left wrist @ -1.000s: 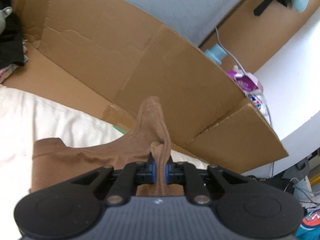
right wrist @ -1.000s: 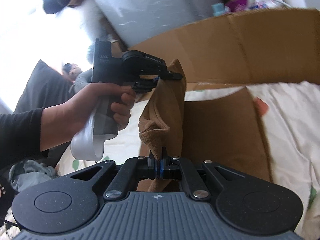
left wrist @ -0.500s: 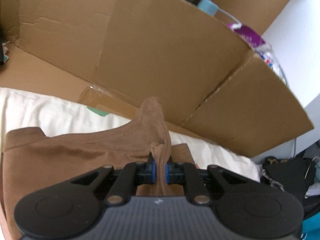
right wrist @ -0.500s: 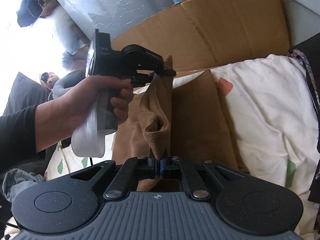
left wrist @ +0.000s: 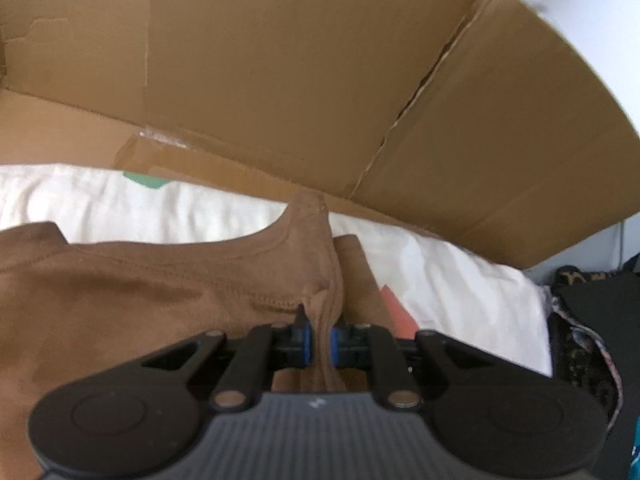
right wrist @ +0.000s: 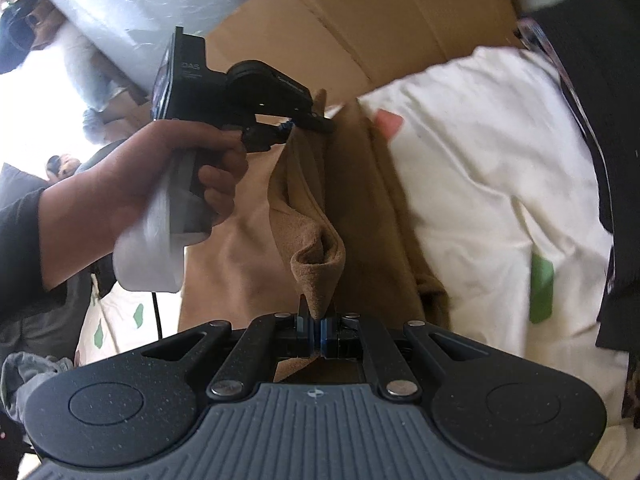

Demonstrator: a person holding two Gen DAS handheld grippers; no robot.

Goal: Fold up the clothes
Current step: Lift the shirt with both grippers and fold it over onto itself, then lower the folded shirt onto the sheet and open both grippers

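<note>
From our right wrist view, the garment (right wrist: 360, 208) lies on the bedding (right wrist: 492, 184), stretched from 6 toward 12 o'clock. The cardboard box (right wrist: 360, 28) stands behind it at 12, the left gripper (right wrist: 304, 122) at 11, and bedding spreads toward 3.

garment: brown garment (left wrist: 120, 292), soft suede-like knit, stitched hem
state: partly folded, one edge lifted into a bunched ridge
pose: lower layer flat, upper fold raised and creased
place: on the white bedding (right wrist: 480, 168), just beside its cardboard-side edge
</note>
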